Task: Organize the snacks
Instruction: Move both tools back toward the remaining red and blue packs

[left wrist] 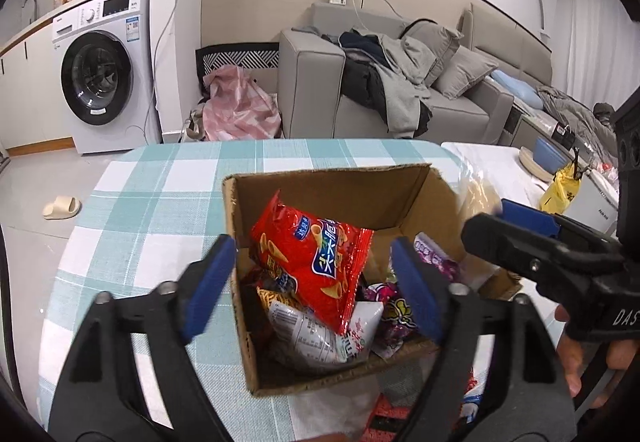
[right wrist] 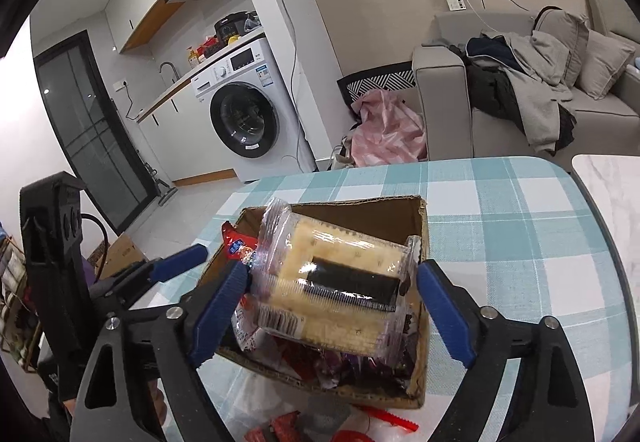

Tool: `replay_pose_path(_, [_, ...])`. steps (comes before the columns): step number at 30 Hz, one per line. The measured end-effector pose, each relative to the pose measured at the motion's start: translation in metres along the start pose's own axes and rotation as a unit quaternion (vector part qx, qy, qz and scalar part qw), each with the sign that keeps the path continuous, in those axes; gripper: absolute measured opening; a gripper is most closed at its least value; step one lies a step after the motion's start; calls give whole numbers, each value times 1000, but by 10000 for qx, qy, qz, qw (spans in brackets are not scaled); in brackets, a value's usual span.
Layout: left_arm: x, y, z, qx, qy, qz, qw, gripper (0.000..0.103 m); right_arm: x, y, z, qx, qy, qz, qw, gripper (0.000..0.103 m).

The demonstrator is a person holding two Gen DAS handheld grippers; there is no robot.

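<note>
An open cardboard box [left wrist: 320,182] stands on the checked tablecloth and holds several snack packs. A red chip bag [left wrist: 320,262] lies on top of them, with purple and white packs beneath. My left gripper [left wrist: 308,286] is open and empty over the box's near side. My right gripper [right wrist: 332,306] is shut on a clear pack of pale crackers [right wrist: 332,290] and holds it above the same box [right wrist: 360,206]. The right gripper shows in the left wrist view [left wrist: 520,234] at the box's right edge. The left gripper shows in the right wrist view [right wrist: 176,262].
The table [left wrist: 152,202] has a teal and white checked cloth. Red wrappers [right wrist: 372,422] lie on the cloth in front of the box. A sofa with clothes [left wrist: 400,82] and a washing machine [left wrist: 100,74] stand beyond. A yellow bag [left wrist: 560,190] sits at the right.
</note>
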State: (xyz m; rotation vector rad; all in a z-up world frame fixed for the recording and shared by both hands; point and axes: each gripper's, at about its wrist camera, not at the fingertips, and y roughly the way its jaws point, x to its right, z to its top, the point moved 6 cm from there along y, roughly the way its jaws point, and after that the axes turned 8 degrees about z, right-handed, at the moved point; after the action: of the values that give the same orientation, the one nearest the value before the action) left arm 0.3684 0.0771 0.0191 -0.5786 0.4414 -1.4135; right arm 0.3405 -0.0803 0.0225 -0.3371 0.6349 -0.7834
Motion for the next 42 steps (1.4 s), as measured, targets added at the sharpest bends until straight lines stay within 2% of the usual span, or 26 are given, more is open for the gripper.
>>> replay_pose_path(5, [-5,-20,-3,-47,-31,98,9999,83,-4,-11,1,29,-33,31,10000,96])
replay_pose_path(7, [-6,-30,-6,-23,-62,95,9999,88,-6,-15,2,23,-20,45,10000,98])
replay_pose_path(10, [-8,-47,-9,67,-81,52,9999,101,-9,-24,0,4,-68,-20,10000,103])
replay_pose_path(11, [-8,-54,-10,117,-91,46,9999,102,-9,-27,-2,-19,-69,-56,10000,103])
replay_pose_path(17, [-5,-85,-27,150,24,90,9998,102,-9,-44,-21,-252,-180,-366,9988,103])
replay_pose_path(24, [-6,-108,-53,13,5,88,10000,102,-7,-61,-50,-513,-187,-429,9976,103])
replay_pose_path(31, [-4,-123,-78,-86,33,150,9998,102,-12,-77,-74,-559,-242,-466,9971,103])
replay_pose_path(36, [-2,-129,-94,-158,58,156,9997,102,-15,-79,-96,-709,-377,-564,9952,103])
replay_pose_path(42, [5,-129,-110,-286,114,100,9995,102,-11,-78,-119,-878,-263,-615,9939,103])
